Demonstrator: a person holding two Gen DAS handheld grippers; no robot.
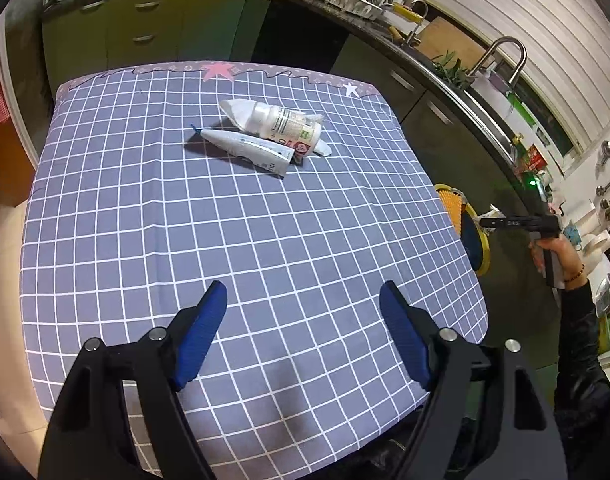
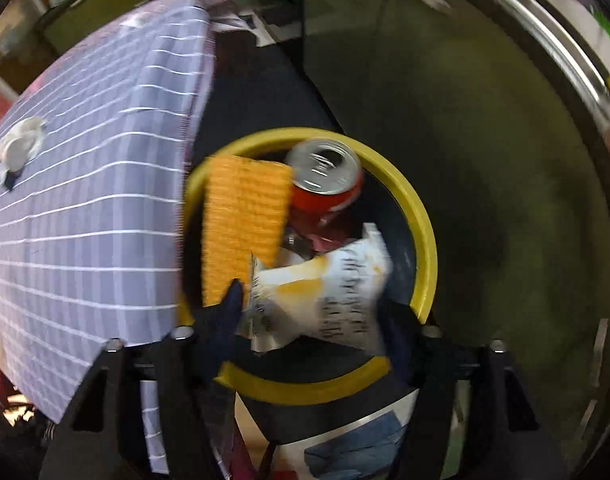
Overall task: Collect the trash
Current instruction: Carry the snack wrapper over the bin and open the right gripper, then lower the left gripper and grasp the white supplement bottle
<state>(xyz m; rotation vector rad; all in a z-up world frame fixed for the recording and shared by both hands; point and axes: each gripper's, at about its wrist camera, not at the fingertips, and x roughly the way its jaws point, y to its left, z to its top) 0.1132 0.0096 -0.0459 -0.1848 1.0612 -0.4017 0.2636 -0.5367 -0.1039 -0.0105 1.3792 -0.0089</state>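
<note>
My left gripper (image 1: 303, 300) is open and empty above the near part of the checked table (image 1: 145, 240). A white plastic bottle (image 1: 283, 122), a squeezed white tube (image 1: 245, 148) and crumpled white paper (image 1: 235, 110) lie together at the table's far middle. My right gripper (image 2: 311, 304) is shut on a crumpled white printed wrapper (image 2: 325, 292), held over the yellow-rimmed trash bin (image 2: 423, 240). The bin holds a red can (image 2: 325, 184) and an orange textured sheet (image 2: 241, 220). The right gripper (image 1: 501, 222) also shows right of the table in the left wrist view.
The bin (image 1: 475, 240) stands just off the table's right edge. Green kitchen cabinets (image 1: 145, 28) and a counter with a sink and faucet (image 1: 505, 56) run behind and to the right. The table's pile shows blurred at far left of the right wrist view (image 2: 21, 148).
</note>
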